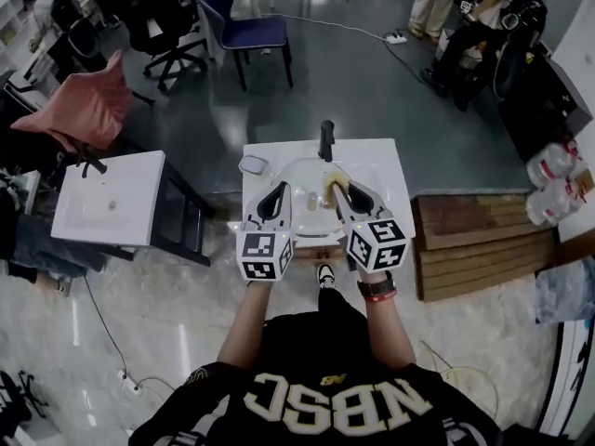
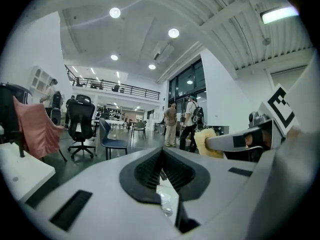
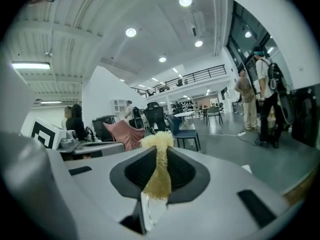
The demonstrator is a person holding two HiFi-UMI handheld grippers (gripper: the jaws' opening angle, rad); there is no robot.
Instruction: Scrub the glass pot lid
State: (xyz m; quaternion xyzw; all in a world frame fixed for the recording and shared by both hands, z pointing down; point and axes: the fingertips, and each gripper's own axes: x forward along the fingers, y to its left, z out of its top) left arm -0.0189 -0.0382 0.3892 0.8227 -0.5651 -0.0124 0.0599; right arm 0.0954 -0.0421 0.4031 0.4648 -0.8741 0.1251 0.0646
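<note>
The glass pot lid (image 1: 307,177) is held over the white sink (image 1: 376,170), in front of the black faucet (image 1: 326,140). My left gripper (image 1: 276,196) is at the lid's left edge. In the left gripper view, the left gripper (image 2: 161,160) is shut on a thin metal rim, with clear glass (image 2: 167,204) showing below. My right gripper (image 1: 341,191) is over the lid's right side, shut on a yellow sponge (image 1: 331,190). In the right gripper view the sponge (image 3: 158,171) is squeezed flat between the jaws of the right gripper (image 3: 159,154), and its frayed top sticks out. The sponge (image 2: 206,141) also shows from the left.
A small grey dish (image 1: 253,164) lies on the sink's back left corner. A second white basin (image 1: 112,198) stands to the left, and wooden pallets (image 1: 474,244) lie to the right. Office chairs (image 1: 246,31) and people (image 1: 465,26) are farther back.
</note>
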